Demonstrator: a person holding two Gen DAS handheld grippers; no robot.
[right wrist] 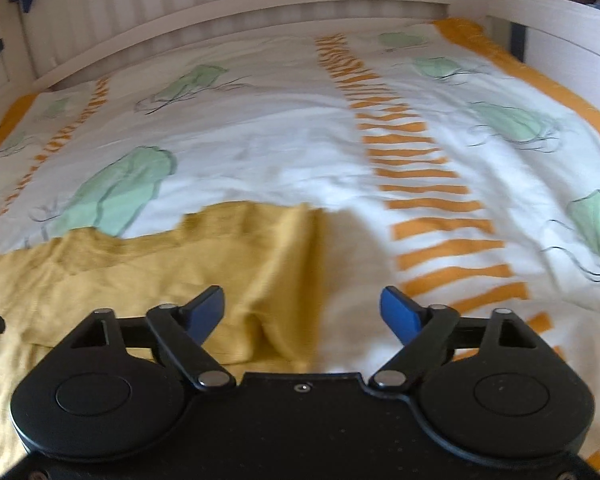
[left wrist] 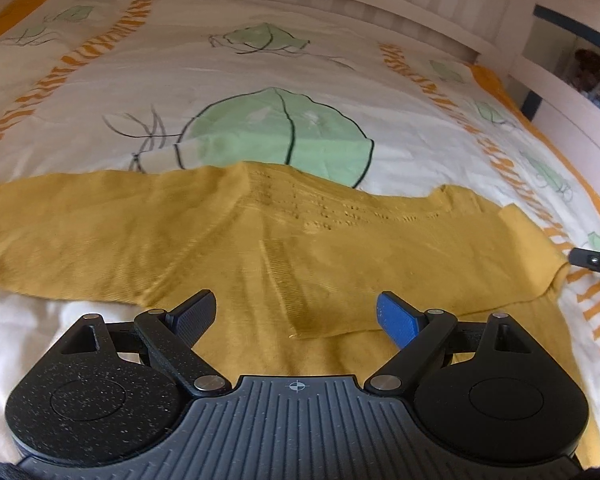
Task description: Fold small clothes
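On bed with white leaf-print duvet: mustard-yellow knitted baby top spread flat. Left gripper, right gripper held spread wide, nothing gripped. Sleeve edge best pinched low, folded inward smoothly.

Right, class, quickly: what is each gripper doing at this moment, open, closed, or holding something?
Left gripper: open, holding nothing, above the yellow garment.
Right gripper: open, holding nothing, over the garment's edge.
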